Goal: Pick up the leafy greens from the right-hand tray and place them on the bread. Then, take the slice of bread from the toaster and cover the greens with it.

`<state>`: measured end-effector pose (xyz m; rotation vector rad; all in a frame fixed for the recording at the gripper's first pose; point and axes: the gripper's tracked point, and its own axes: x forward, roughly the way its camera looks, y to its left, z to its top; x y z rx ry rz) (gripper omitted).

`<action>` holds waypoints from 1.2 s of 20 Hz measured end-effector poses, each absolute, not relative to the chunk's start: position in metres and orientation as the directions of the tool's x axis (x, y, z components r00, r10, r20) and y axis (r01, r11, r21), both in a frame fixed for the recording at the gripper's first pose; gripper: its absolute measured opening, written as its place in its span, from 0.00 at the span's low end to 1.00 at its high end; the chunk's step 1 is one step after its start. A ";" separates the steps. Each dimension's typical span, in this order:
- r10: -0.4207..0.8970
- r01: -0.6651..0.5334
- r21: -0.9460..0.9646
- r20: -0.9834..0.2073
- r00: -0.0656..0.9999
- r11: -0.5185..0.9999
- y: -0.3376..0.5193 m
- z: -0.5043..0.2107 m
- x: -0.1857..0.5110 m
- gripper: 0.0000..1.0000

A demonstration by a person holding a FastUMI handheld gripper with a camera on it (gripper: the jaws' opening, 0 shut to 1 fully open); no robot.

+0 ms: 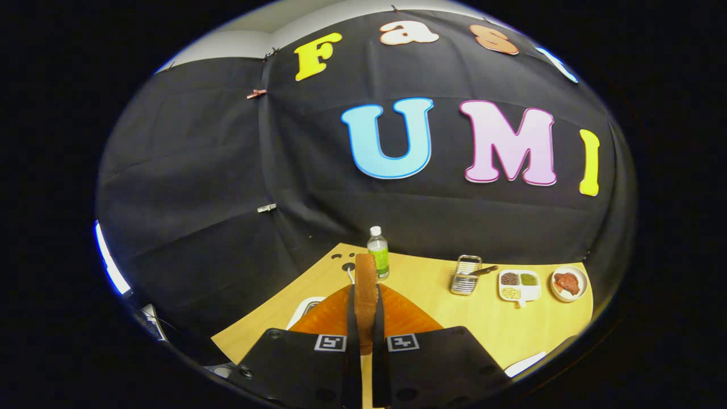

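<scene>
Item: slice of bread (366, 295), held upright on edge at 12 o'clock from the gripper (366, 341); jaws clamped on its two faces, likely so it carries without folding. Toaster (363, 321), orange, directly beneath. Wooden table (488, 318): bottle (378, 253) at 12; wire basket (466, 275), divided dish (519, 285) and small plate (569, 283) toward 2. Black cloth wall behind.

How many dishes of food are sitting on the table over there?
2. A white divided dish with three small fillings stands right of the wire basket; a round bowl with reddish food is right of that. Others may hide behind the gripper, shut on bread.
</scene>
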<state>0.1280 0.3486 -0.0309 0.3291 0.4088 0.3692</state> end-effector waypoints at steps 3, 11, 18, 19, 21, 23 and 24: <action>0.371 -0.245 0.382 -0.300 0.879 0.891 0.303 -0.025 0.124 0.11; 0.267 -0.121 0.397 -0.339 0.902 0.910 0.202 -0.067 0.098 0.11; 0.293 -0.027 0.549 -0.403 0.867 0.836 0.210 -0.150 0.080 0.11; 0.305 -0.009 0.584 -0.411 0.859 0.811 0.217 -0.162 0.080 0.11; 0.326 0.021 0.632 -0.428 0.843 0.775 0.233 -0.185 0.082 0.11; 0.344 0.042 0.653 -0.451 0.823 0.756 0.248 -0.207 0.082 0.11; 0.352 0.047 0.661 -0.457 0.816 0.748 0.258 -0.218 0.082 0.11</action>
